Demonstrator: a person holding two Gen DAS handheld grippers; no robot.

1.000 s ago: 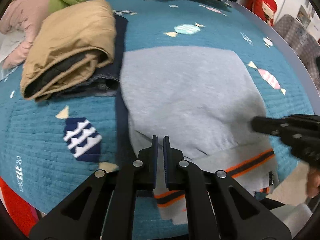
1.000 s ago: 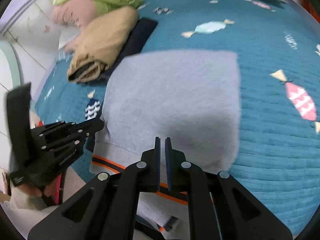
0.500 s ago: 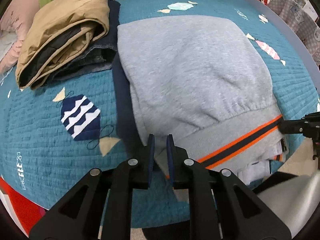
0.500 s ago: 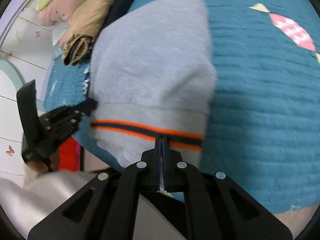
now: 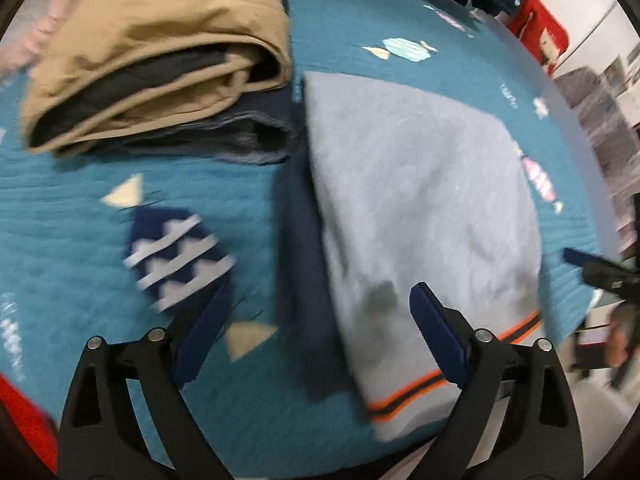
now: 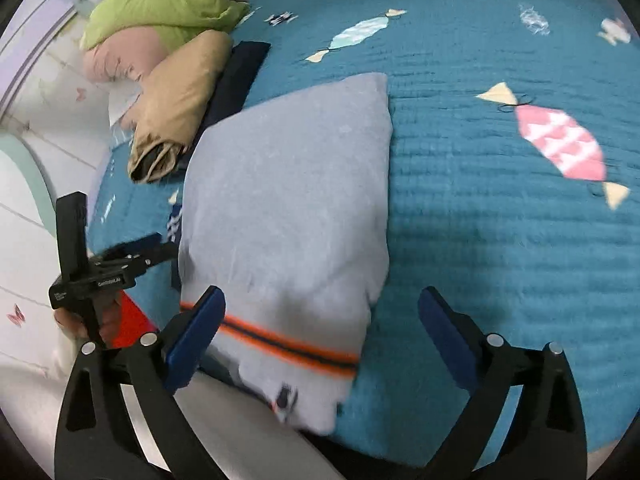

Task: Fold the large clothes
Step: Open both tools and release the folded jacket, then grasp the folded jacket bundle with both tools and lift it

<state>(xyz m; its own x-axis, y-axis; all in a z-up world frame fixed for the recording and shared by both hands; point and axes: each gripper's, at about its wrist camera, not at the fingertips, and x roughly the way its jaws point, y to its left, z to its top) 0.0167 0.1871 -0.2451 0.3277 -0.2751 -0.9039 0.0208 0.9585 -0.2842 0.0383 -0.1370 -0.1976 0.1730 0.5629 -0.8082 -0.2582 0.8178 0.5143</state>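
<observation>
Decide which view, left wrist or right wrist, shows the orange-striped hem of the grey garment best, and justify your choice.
The right wrist view: there the orange-striped hem of the grey garment runs nearly whole between the open fingers. The left wrist view shows the hem more blurred and partly hidden behind a finger.

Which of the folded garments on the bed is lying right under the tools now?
The grey sweatshirt with the orange-and-navy striped hem. The tan jacket and the dark garment beneath it are stacked farther back, toward the pillows.

I saw a fleecy, matt grey sweatshirt point(image 6: 288, 200) lying on a ribbed, quilted teal bedspread point(image 6: 500, 240). The tan jacket point(image 5: 160, 40) beside it looked smooth, with a faint sheen.
</observation>
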